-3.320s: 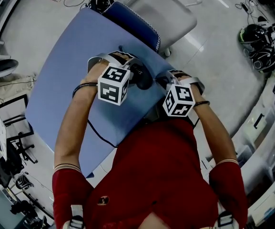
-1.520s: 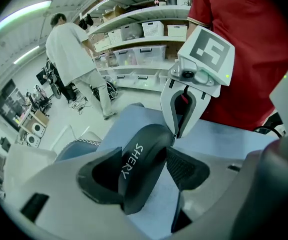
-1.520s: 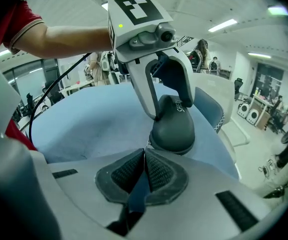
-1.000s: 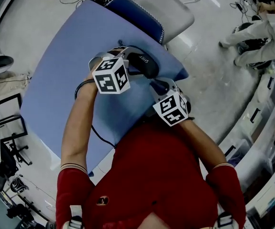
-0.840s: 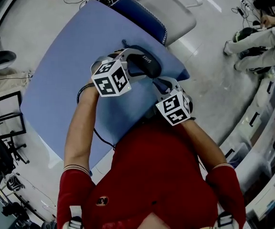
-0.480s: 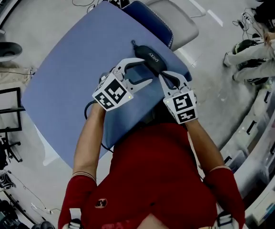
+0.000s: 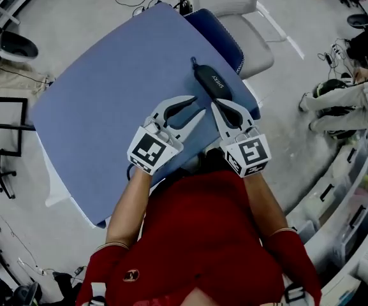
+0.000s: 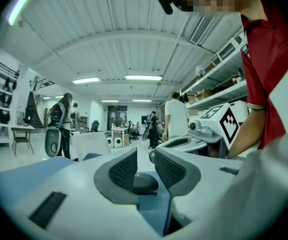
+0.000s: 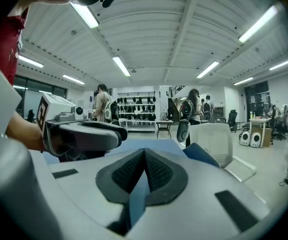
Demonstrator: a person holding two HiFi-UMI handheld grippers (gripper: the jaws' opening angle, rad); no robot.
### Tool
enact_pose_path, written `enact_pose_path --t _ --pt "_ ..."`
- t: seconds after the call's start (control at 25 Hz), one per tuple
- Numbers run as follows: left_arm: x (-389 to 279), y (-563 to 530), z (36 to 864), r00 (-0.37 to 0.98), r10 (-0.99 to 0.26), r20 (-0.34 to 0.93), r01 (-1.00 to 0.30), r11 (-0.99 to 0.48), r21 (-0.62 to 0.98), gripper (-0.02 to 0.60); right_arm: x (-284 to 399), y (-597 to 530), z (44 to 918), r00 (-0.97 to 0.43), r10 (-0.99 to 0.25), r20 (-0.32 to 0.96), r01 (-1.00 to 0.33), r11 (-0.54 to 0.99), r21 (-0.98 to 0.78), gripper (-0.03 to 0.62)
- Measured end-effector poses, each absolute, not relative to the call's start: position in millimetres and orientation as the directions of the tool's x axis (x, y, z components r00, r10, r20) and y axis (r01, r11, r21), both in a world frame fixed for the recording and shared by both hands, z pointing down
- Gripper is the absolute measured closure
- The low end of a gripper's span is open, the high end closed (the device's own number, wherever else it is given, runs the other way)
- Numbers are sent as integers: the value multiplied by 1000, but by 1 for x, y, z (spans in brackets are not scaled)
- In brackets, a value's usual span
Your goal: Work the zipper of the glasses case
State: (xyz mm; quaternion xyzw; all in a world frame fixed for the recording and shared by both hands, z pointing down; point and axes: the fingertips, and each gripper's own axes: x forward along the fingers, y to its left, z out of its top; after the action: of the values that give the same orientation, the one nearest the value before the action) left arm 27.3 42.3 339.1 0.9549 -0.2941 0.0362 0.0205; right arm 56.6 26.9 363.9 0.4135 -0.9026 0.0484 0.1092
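Observation:
The black glasses case (image 7: 212, 83) lies flat on the blue table (image 7: 107, 101), near the far right edge, with nothing touching it. My left gripper (image 7: 198, 104) hovers just short of the case; its jaws are closing with nothing between them. In the left gripper view the case (image 8: 144, 183) shows through the gap of the left gripper (image 8: 144, 159), a little beyond the tips. My right gripper (image 7: 213, 103) sits beside the left one, shut and empty, its pads (image 9: 156, 171) meeting in the right gripper view. The case is hidden in that view.
A white chair with a blue cushion (image 7: 225, 34) stands behind the table's far edge. People and shelving fill the room beyond in both gripper views. A black cable (image 7: 132, 174) hangs at the table's near edge.
Both grippers have drawn back from the case toward the person. The right jaws have gone from open to shut, and the left jaws have narrowed. The case lies free on the table.

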Motion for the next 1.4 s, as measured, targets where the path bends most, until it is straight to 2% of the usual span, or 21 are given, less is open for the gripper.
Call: enact_pose_path --t 0.2,0.56,0.88,1.4 --pt "18 46 331 741 -671 28 -672 -740 45 514 55 29 353 -714 -677 180 -691 722 -30 595" --pt "15 34 335 572 -820 20 -818 -569 83 574 64 15 346 -834 -538 122 -545 838 -30 595" --pt "22 9 335 467 -884 29 -883 -463 81 575 71 -4 356 -895 -431 117 -438 898 -43 597" --pt "39 4 339 384 -921 63 -923 -379 68 575 89 -17 360 -936 -345 66 -350 932 -95 597"
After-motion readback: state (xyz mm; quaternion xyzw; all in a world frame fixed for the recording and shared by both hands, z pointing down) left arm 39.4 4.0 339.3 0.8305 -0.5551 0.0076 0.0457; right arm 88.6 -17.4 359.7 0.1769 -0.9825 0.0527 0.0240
